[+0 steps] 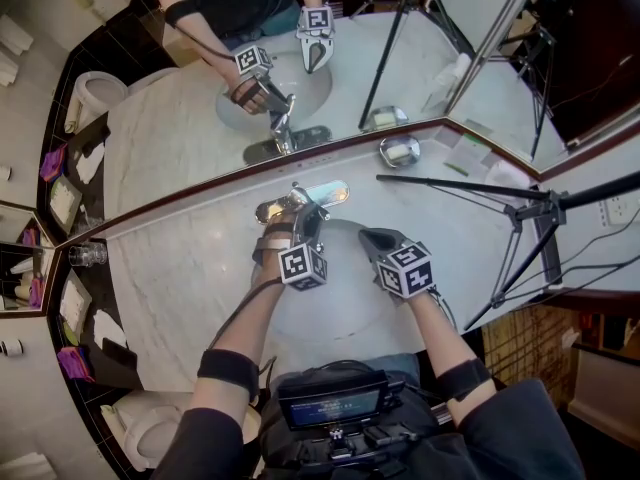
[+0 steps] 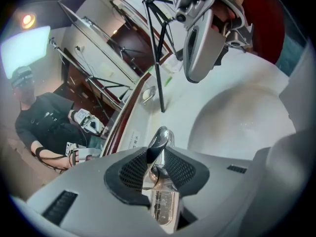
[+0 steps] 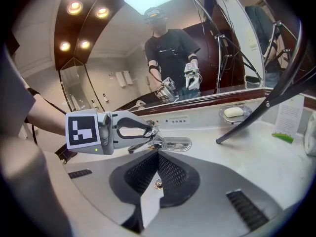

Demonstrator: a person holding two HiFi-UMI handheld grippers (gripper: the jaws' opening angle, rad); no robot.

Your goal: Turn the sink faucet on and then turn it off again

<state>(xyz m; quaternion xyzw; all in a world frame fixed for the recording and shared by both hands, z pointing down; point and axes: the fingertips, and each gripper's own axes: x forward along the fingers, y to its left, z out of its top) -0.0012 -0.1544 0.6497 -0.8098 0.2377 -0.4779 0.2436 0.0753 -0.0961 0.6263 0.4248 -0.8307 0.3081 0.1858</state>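
Observation:
The chrome faucet (image 1: 303,200) stands at the back rim of the white sink (image 1: 345,303). My left gripper (image 1: 296,212) reaches in over the spout and is shut on the faucet lever (image 2: 159,143), which lies between the two black pads (image 2: 180,169). From the right gripper view, the left gripper (image 3: 149,130) is clamped on the lever above the faucet's base plate (image 3: 177,143). My right gripper (image 1: 368,238) hovers over the basin to the right of the faucet, shut, with nothing between its fingers (image 3: 157,168). No stream of water shows.
A big mirror (image 1: 330,58) runs along the back of the marble counter (image 1: 190,268). A soap dish (image 1: 400,151) sits right of the faucet, and a black tripod (image 1: 520,213) leans over the counter's right side. A glass (image 1: 88,255) stands far left.

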